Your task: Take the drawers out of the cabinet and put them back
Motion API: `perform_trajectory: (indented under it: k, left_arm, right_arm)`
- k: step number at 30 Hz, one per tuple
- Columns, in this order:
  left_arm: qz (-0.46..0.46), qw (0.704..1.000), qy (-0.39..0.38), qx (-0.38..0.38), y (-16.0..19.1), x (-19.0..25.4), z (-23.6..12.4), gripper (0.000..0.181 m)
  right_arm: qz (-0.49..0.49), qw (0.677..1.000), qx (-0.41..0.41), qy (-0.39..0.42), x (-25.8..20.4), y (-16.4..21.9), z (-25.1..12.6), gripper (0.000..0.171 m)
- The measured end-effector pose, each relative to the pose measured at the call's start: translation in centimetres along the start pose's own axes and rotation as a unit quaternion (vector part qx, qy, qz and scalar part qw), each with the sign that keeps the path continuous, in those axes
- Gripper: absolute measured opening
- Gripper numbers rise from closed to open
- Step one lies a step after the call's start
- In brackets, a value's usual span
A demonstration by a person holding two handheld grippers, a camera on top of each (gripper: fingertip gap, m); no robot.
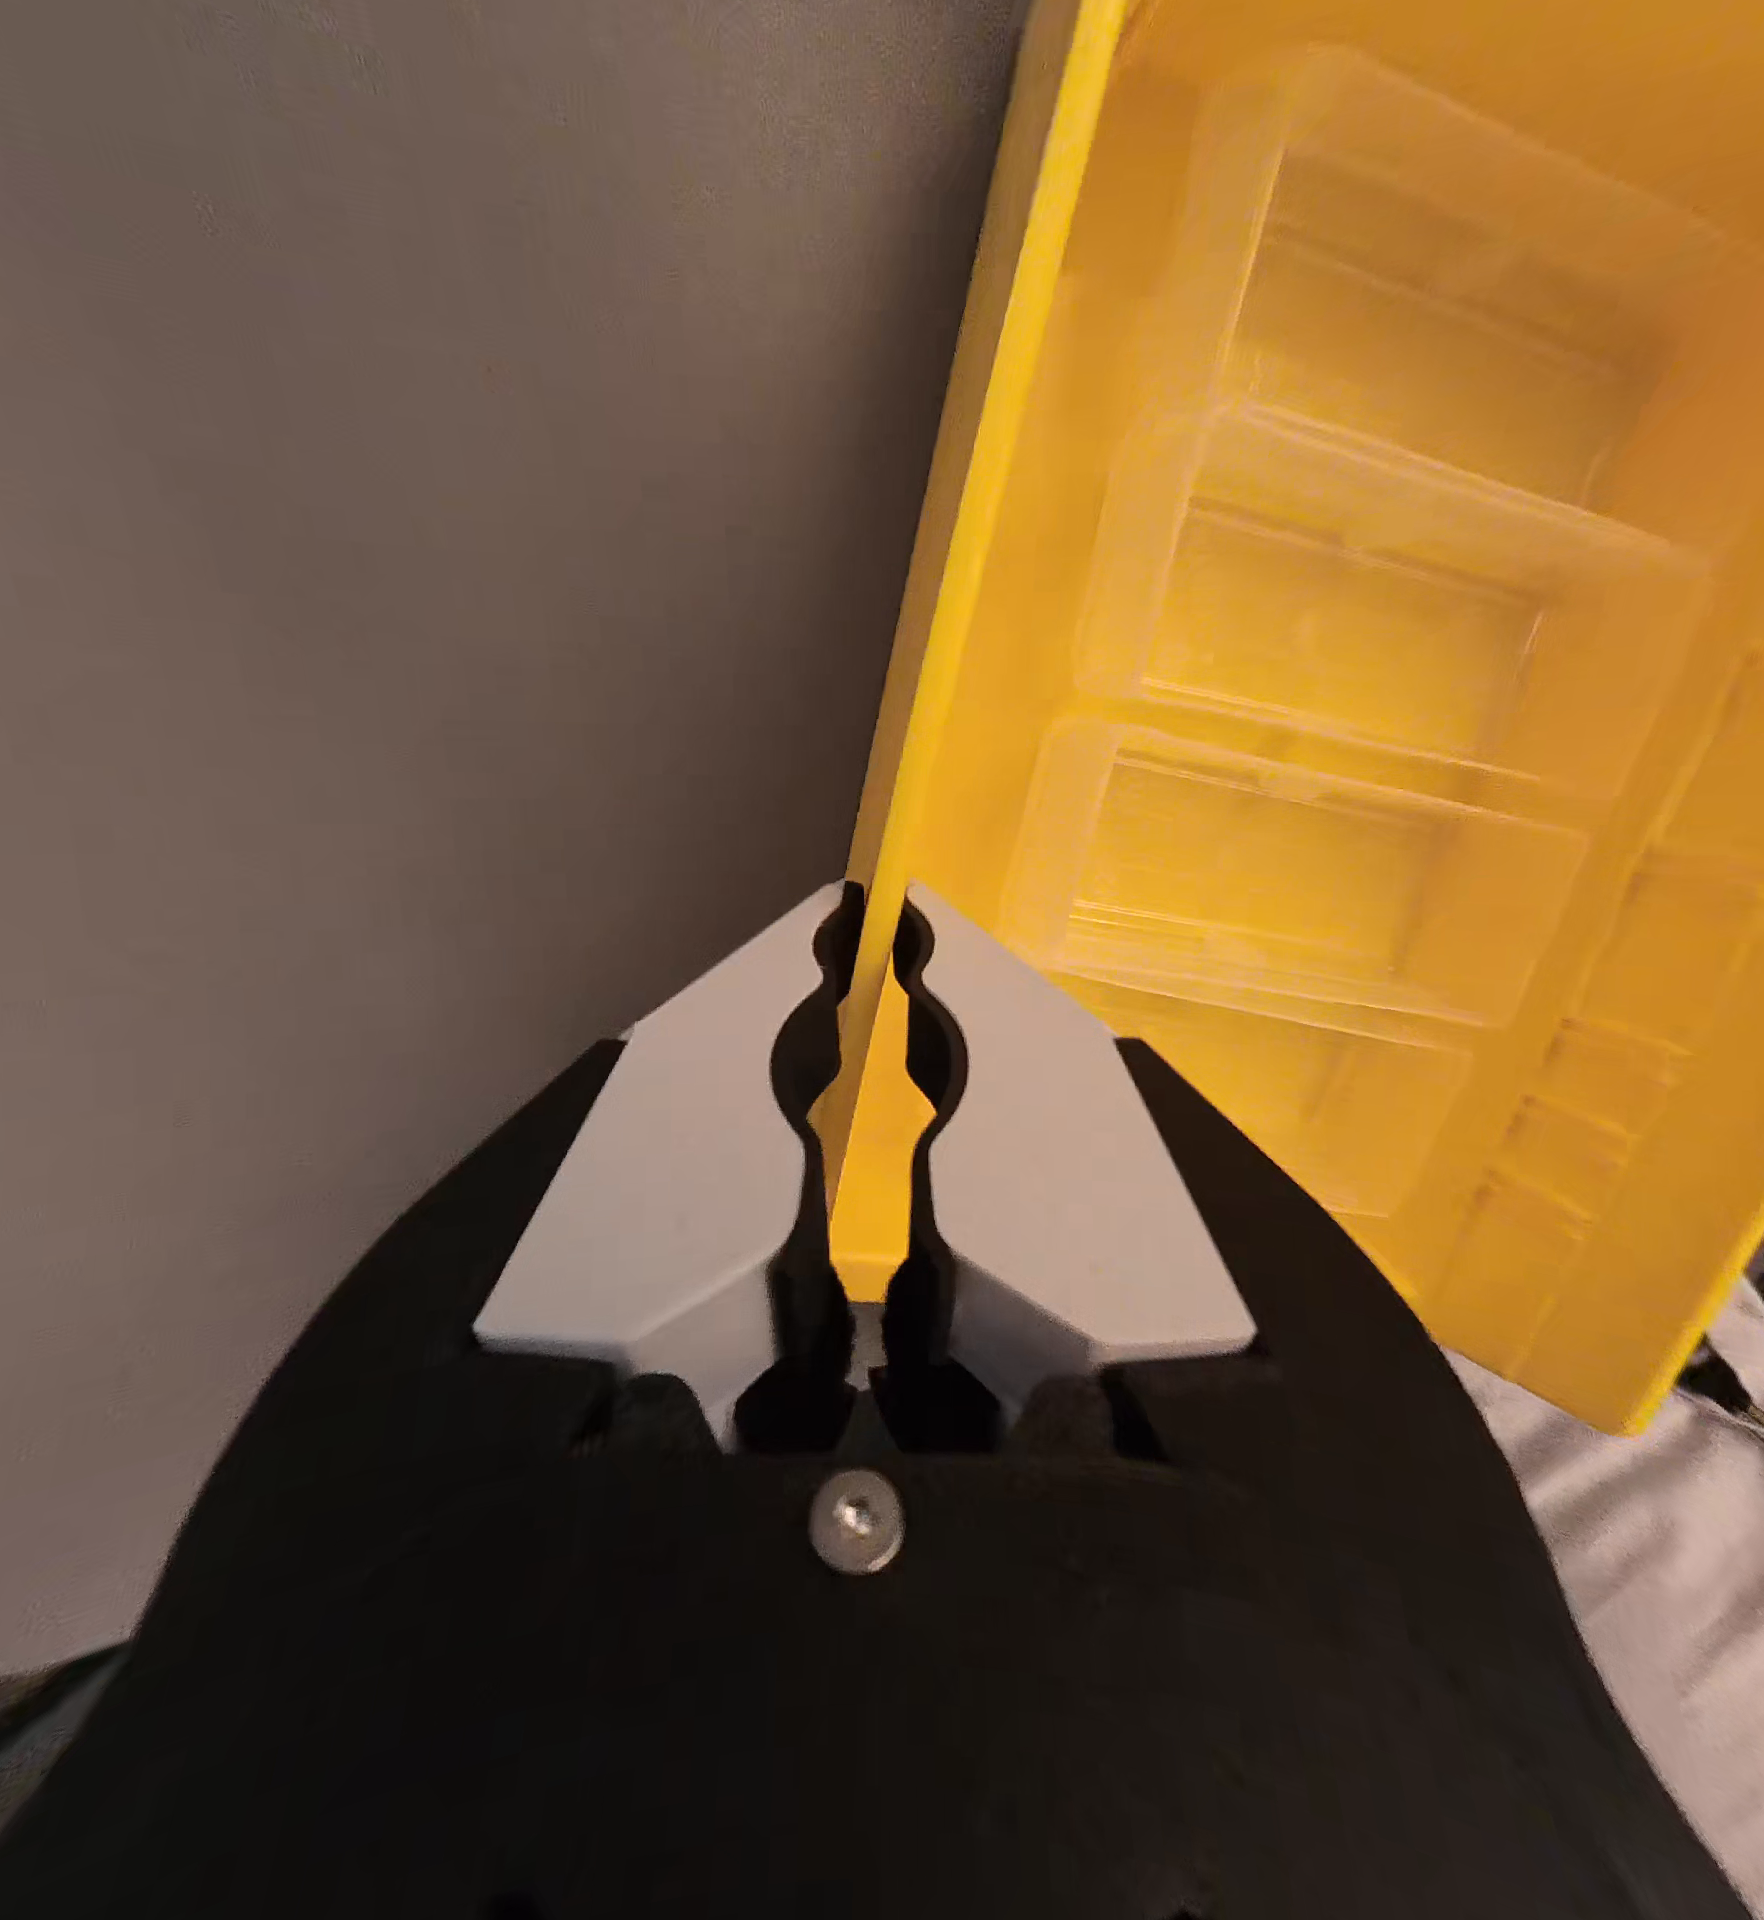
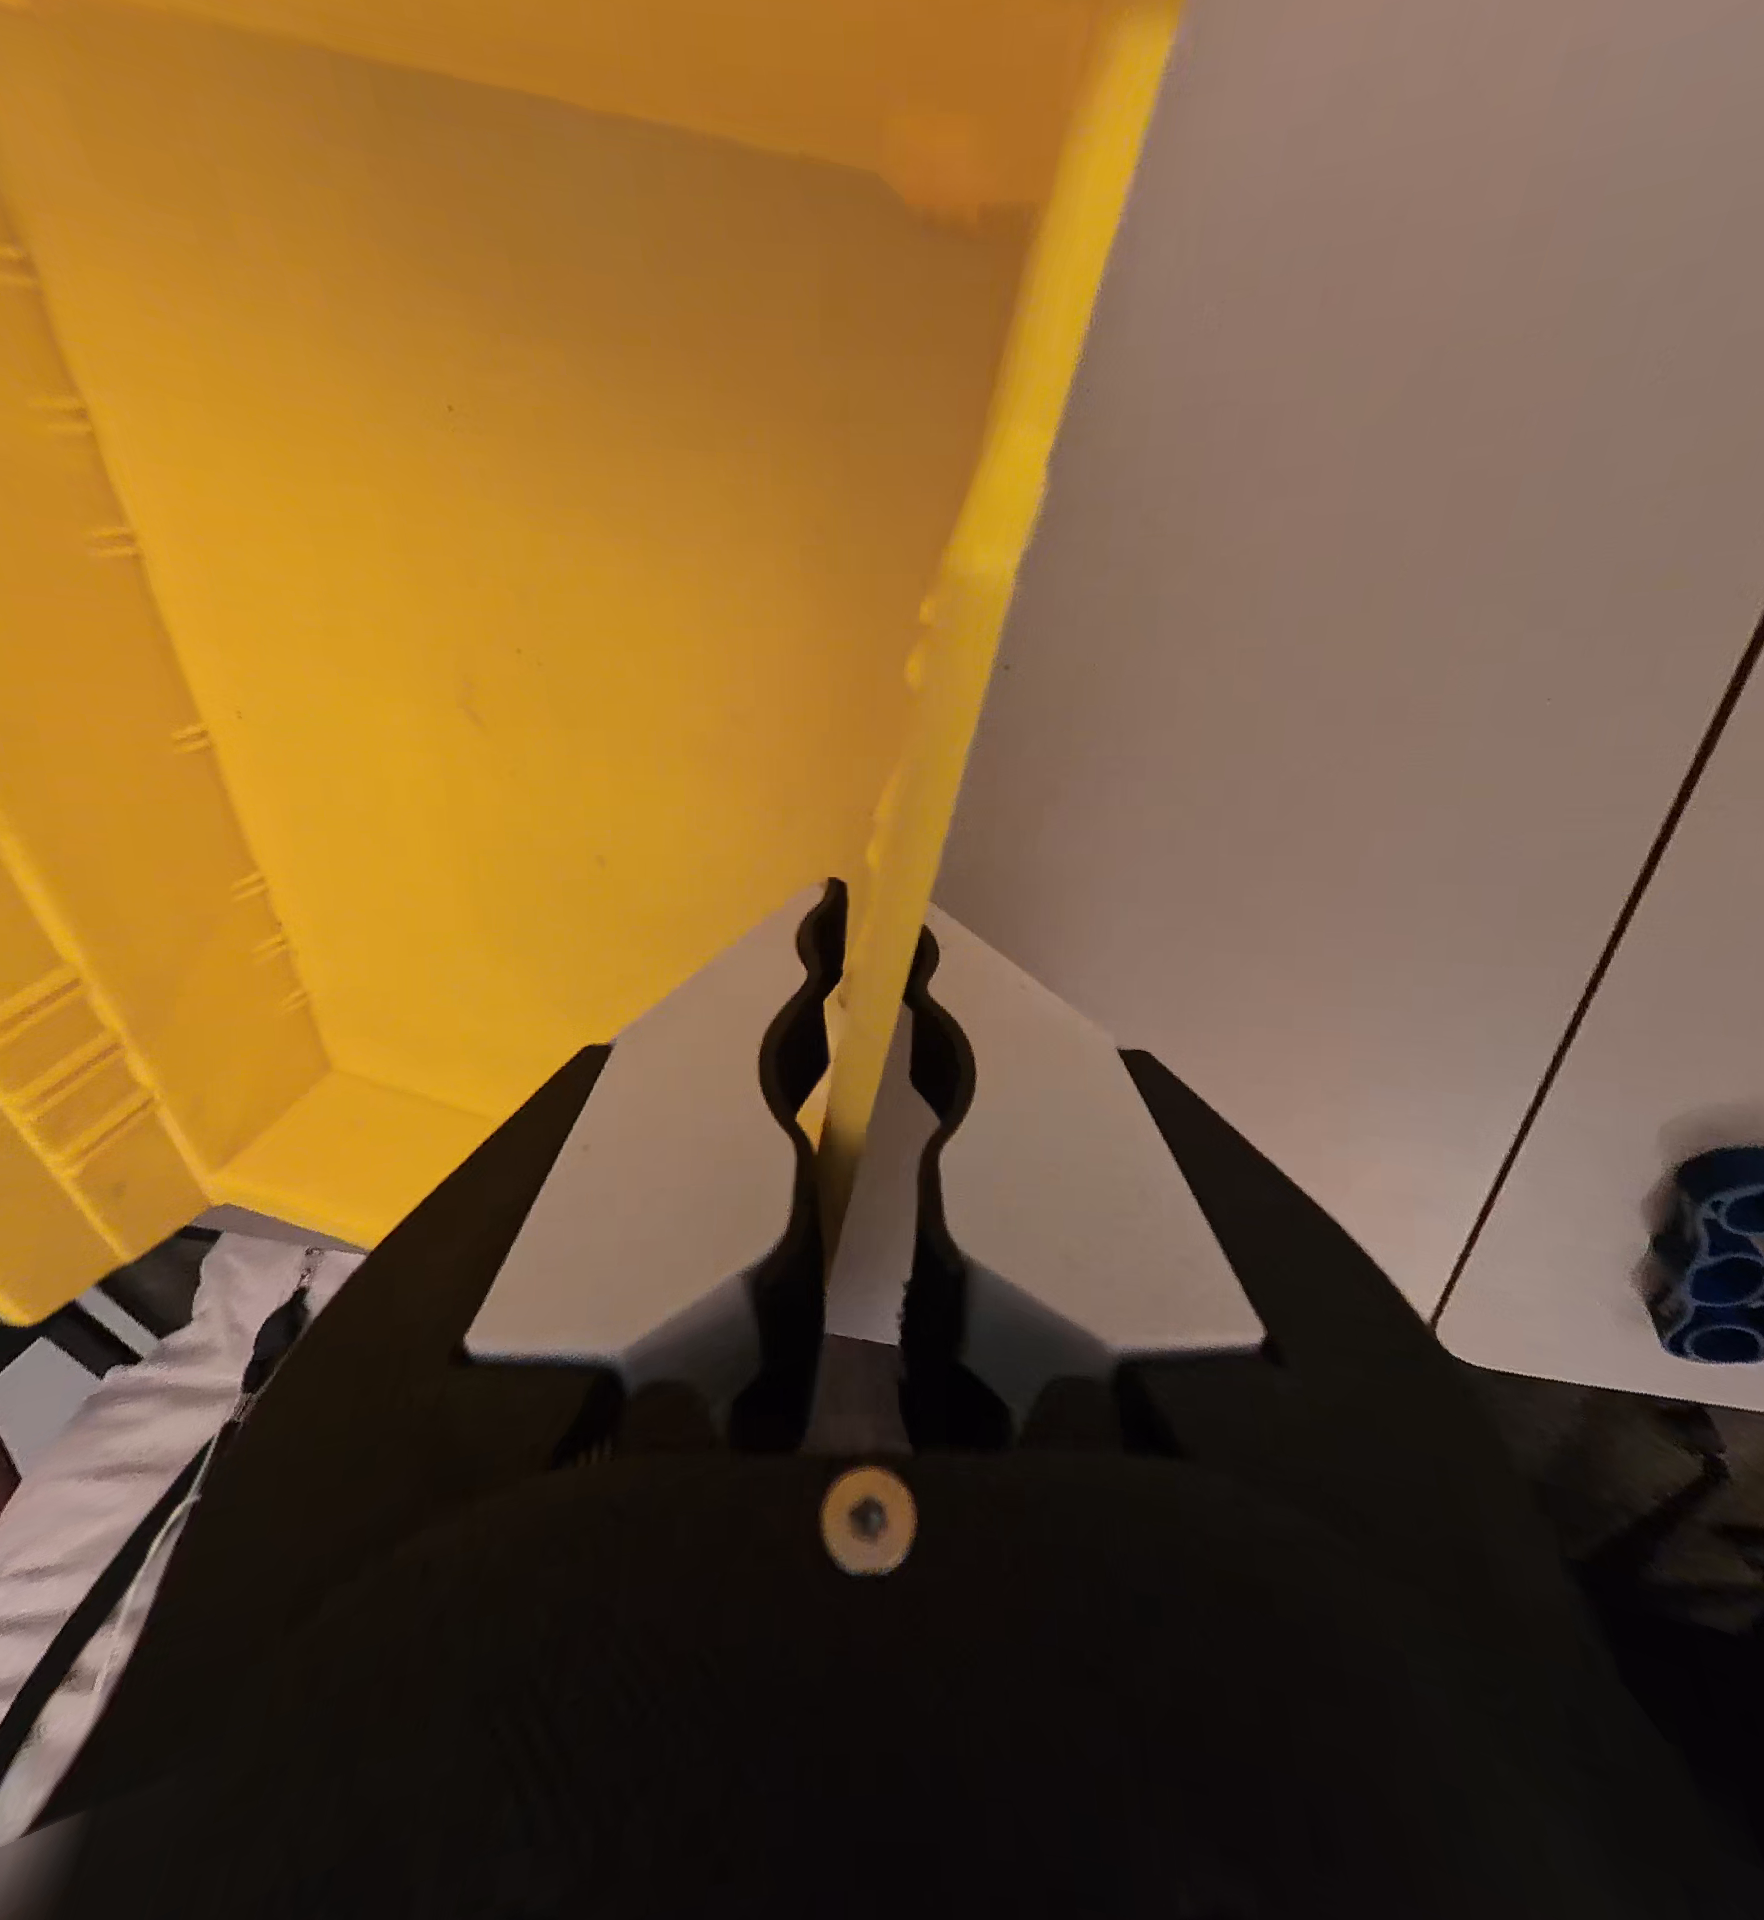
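Observation:
A yellow plastic drawer (image 1: 1688, 935) is held by both grippers. My left gripper (image 1: 873, 904) is shut on the drawer's left wall rim, and the drawer's inside spreads to the right of it. Several clear plastic boxes (image 1: 1377, 644) lie in a row inside the drawer. My right gripper (image 2: 873, 914) is shut on the drawer's right wall rim (image 2: 1013, 520), and the drawer's bare yellow floor (image 2: 493, 571) spreads to the left of it. The cabinet is not in view.
A grey surface (image 1: 390, 520) lies left of the drawer. A white surface (image 2: 1377, 623) with a dark seam lies right of it. A blue block with round holes (image 2: 1751, 1268) sits at the right. A person's light clothing (image 2: 78, 1558) is behind the drawer's near end. Across from one pair of fingers to the other is roughly 75 cm.

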State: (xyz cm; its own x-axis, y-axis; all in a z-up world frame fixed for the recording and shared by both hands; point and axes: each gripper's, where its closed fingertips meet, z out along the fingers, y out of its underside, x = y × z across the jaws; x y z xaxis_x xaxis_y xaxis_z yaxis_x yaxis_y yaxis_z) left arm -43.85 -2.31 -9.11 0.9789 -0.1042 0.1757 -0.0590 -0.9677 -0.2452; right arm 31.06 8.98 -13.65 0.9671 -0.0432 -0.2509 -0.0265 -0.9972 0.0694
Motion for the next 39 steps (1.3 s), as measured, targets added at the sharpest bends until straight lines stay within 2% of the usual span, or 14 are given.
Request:
perform_trajectory:
  k: [6,10,22,29,39]
  left_arm:
    - [-0.118,0.992,-0.032,0.045,1.6,-10.1,-2.5,0.003]
    - [-0.152,0.985,-0.049,0.061,1.1,-13.8,-3.1,0.003]
    - [-0.163,0.982,-0.049,0.081,-2.4,-14.2,-2.3,0.003]
    - [-0.189,0.977,-0.026,0.097,-2.4,-14.5,-2.3,0.004]
    - [-0.195,0.975,-0.045,0.102,-2.0,-15.9,-2.7,0.004]
  right_arm:
    - [0.018,0.998,0.018,0.048,0.7,-1.5,-0.2,0.001]
    - [0.029,0.998,0.019,0.052,0.1,-2.5,-0.2,0.001]
    - [-0.011,0.997,0.041,0.058,-1.3,-4.3,-0.1,0.000]
    - [-0.010,0.996,0.058,0.065,-0.3,-5.9,-0.4,0.001]
    - [-0.021,0.996,0.066,0.056,0.6,-6.2,-0.7,0.001]
